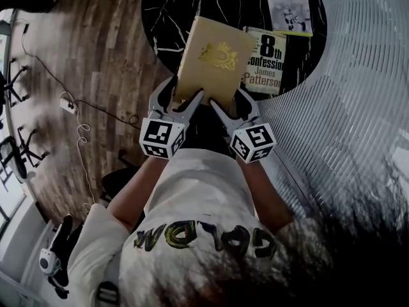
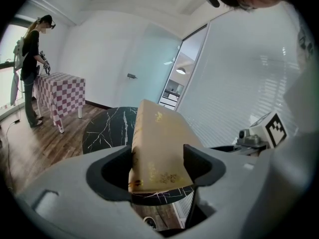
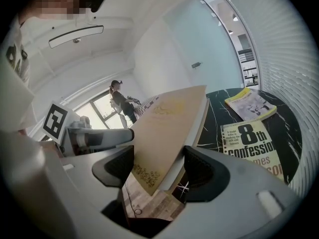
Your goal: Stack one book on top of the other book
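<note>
A gold hardcover book hangs tilted above the near edge of the round black marble table. My left gripper is shut on its near left corner and my right gripper on its near right corner. In the left gripper view the gold book stands on edge between the jaws of the left gripper. In the right gripper view the gold book slants between the jaws of the right gripper. A white paperback, "8th Confession", lies flat on the table just right of the raised book.
A yellow-edged paperback lies farther back on the table. A ribbed glass wall stands to the right. Cables trail over the wooden floor on the left. Far off are a checkered table and a standing person.
</note>
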A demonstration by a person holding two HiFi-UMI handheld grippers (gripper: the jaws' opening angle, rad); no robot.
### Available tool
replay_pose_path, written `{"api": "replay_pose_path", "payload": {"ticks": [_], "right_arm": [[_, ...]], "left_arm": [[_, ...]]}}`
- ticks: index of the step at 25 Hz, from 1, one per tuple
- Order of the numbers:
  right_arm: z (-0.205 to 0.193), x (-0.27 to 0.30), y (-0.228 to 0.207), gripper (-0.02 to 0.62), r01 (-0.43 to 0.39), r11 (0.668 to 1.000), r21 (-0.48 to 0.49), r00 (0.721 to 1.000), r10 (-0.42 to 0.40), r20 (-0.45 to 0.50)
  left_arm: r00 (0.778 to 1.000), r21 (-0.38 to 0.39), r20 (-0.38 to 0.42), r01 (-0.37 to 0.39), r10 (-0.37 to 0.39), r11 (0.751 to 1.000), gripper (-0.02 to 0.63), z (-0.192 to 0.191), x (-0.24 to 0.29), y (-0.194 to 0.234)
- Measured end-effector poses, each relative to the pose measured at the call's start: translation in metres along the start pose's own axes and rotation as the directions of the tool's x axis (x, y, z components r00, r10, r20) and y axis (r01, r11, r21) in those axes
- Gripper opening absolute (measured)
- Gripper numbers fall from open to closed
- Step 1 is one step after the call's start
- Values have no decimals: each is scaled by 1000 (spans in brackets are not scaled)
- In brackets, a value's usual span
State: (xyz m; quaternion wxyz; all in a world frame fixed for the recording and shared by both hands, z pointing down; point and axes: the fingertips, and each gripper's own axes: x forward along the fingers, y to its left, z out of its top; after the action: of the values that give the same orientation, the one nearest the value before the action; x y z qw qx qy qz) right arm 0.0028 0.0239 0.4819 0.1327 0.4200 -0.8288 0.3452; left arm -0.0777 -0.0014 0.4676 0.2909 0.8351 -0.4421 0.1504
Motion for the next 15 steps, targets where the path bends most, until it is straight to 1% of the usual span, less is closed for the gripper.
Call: {"api": "replay_pose_path", "payload": {"ticks": [5, 9, 15], "right_arm": [[2, -2, -6, 311, -4, 1000, -18, 1000, 4, -13], [1, -11, -14, 311, 6, 1000, -20, 1000, -6, -27], [0, -33, -32, 311, 38, 999, -32, 999, -39, -36]], "left_arm": [[1000, -12, -10, 8, -8, 1000, 325, -4, 4, -3], [999, -4, -17, 29, -29, 1000, 324, -7, 9, -14], [995, 7, -44, 88, -88, 996, 325, -15, 20, -41]]}}
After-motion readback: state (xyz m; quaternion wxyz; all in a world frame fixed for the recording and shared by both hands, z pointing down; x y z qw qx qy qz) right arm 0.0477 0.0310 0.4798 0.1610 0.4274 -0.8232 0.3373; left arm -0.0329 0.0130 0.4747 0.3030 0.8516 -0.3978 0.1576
